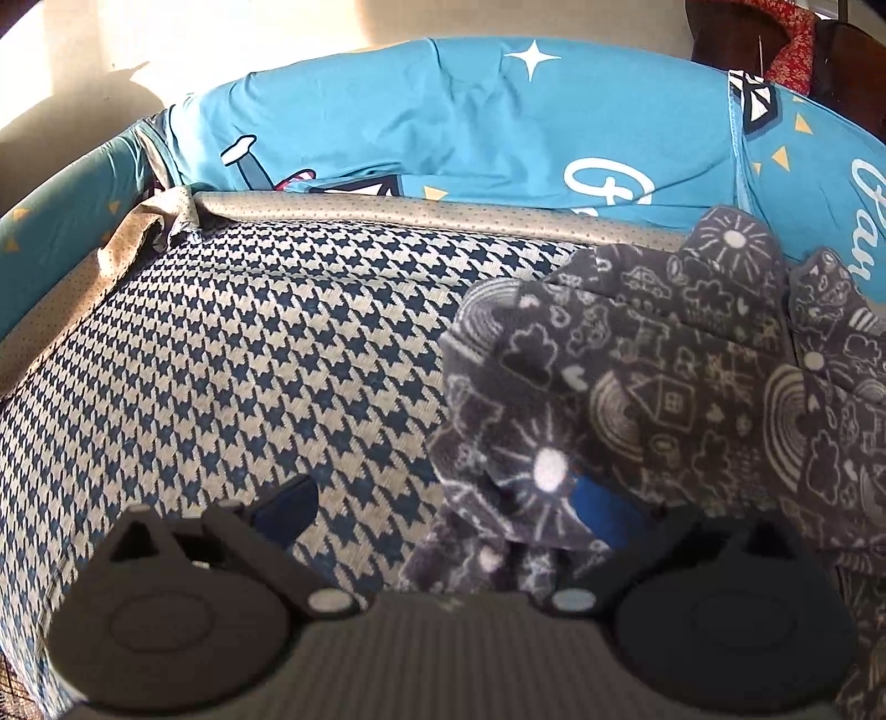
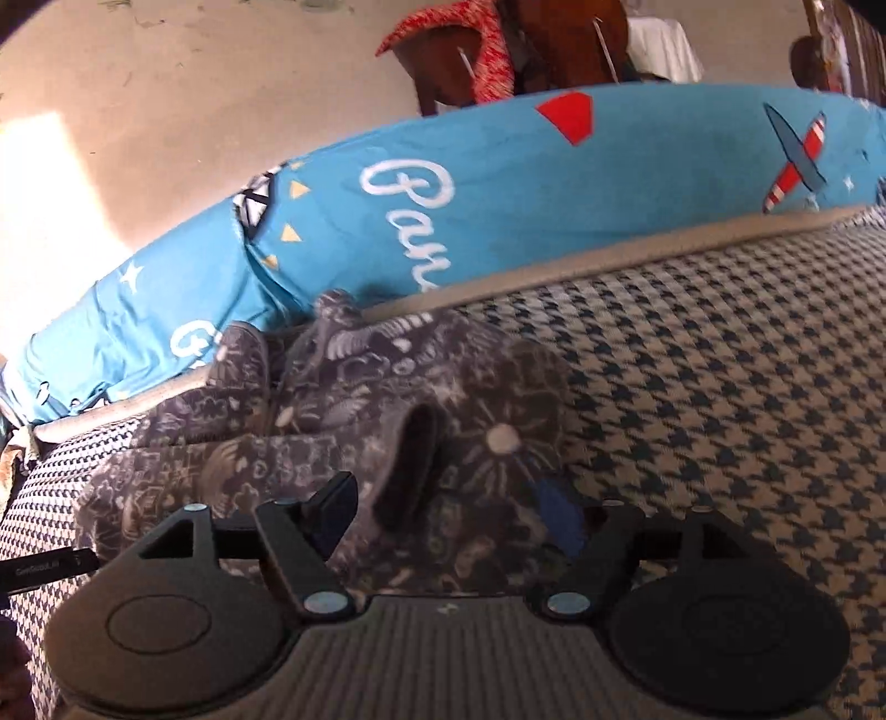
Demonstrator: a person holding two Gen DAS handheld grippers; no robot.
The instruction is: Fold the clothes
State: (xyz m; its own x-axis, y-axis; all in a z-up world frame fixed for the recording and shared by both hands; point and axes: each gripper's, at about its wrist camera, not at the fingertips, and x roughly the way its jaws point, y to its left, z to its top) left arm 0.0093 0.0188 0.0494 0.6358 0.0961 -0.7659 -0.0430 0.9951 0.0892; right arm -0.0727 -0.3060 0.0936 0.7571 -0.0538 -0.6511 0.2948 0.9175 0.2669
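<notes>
A dark grey fleece garment [image 1: 653, 360] with white doodle print lies crumpled on the blue-and-cream houndstooth cover [image 1: 249, 360]. In the left wrist view it fills the right half, and one corner drapes over the right finger. My left gripper [image 1: 443, 509] stands open, its fingers wide apart, with only that corner hanging between them. In the right wrist view the garment [image 2: 343, 399] is bunched at the centre left on the cover [image 2: 720, 387]. A raised fold sits between the fingers of my right gripper [image 2: 446, 518], which is open; neither pad presses on the fold.
A long blue printed cushion [image 1: 470, 122] [image 2: 498, 183] runs along the back edge against a pale wall. Beige dotted trim [image 1: 387, 207] borders the cover. Dark wooden furniture with red cloth [image 2: 487, 50] stands behind. A black device [image 2: 44, 567] pokes in at the left edge.
</notes>
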